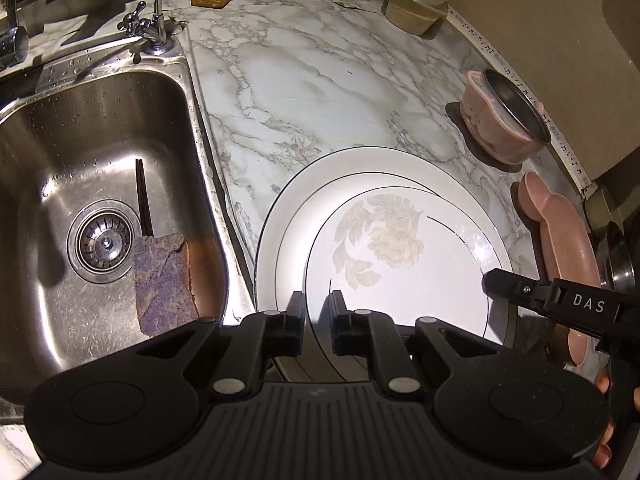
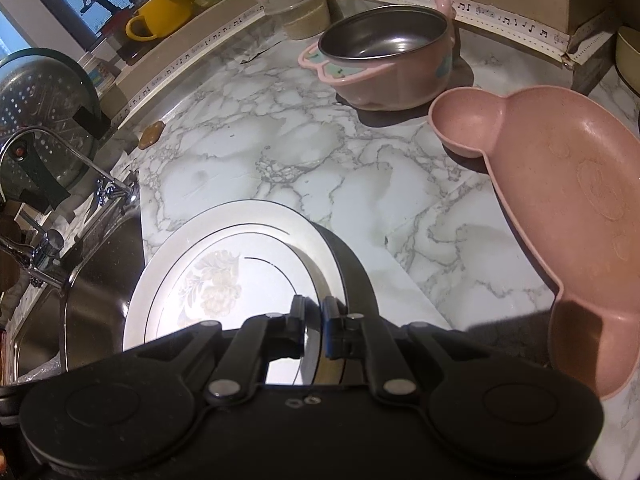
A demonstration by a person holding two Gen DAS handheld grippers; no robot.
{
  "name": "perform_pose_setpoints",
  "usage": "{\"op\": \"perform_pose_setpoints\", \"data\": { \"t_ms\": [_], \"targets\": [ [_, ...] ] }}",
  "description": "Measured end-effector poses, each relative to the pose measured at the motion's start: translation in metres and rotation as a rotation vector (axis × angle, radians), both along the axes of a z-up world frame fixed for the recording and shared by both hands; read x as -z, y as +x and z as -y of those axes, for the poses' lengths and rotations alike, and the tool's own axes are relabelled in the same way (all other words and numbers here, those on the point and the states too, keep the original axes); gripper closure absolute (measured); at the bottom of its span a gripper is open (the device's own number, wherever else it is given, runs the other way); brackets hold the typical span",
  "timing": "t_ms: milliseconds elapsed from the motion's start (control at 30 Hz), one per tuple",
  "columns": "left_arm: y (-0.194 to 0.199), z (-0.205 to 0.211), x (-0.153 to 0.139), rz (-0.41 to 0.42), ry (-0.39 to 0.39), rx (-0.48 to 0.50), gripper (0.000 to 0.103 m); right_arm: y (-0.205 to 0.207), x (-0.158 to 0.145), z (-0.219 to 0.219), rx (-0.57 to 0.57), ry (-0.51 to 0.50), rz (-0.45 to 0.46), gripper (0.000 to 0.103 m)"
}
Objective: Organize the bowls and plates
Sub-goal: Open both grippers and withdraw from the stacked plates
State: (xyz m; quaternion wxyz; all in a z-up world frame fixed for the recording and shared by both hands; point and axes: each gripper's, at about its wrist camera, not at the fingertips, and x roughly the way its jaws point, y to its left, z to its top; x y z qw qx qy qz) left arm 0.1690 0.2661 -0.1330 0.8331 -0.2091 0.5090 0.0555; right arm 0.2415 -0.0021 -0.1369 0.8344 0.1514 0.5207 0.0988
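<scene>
Both claws pinch the same white flower plate. The left claw grips its near rim, the right claw its right rim. The plate sits on the marble table, beside the sink.

Left tongs clamp white plate rim; right tongs grip opposite rim.

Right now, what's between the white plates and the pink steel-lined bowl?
Nothing: only bare marble counter lies between the white plates and the pink steel-lined bowl, clearest in the right wrist view.
</scene>
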Motion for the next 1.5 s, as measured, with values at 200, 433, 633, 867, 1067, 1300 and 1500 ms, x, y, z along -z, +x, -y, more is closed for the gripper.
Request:
{"op": "perform_pose_setpoints", "data": {
  "t_ms": [200,433,633,867,1067,1300,1500],
  "targets": [
    [-0.002,-0.005,-0.003,-0.005,-0.008,0.03,0.091,0.003,0.004,0.0,0.006,0.018,-0.007,0.094],
    [-0.009,-0.009,-0.016,0.038,-0.005,0.035,0.091,0.004,0.006,-0.002,-0.008,0.018,-0.006,0.094],
    [-0.01,-0.001,-0.022,0.069,0.0,0.053,0.091,0.007,0.01,-0.004,-0.01,0.036,-0.021,0.093],
    [-0.005,0.003,-0.014,0.061,-0.013,0.057,0.091,0.008,0.008,-0.003,-0.016,0.038,-0.026,0.088],
    [-0.003,0.014,-0.017,0.07,0.005,0.086,0.091,0.0,-0.001,0.001,-0.03,0.035,-0.018,0.077],
    [0.0,0.035,-0.03,0.104,0.028,0.141,0.091,-0.015,-0.023,0.007,-0.047,0.022,0.039,0.068],
    [0.003,0.058,-0.045,0.154,0.072,0.197,0.055,-0.029,-0.041,0.022,-0.03,-0.018,0.09,0.063]
  ]
}}
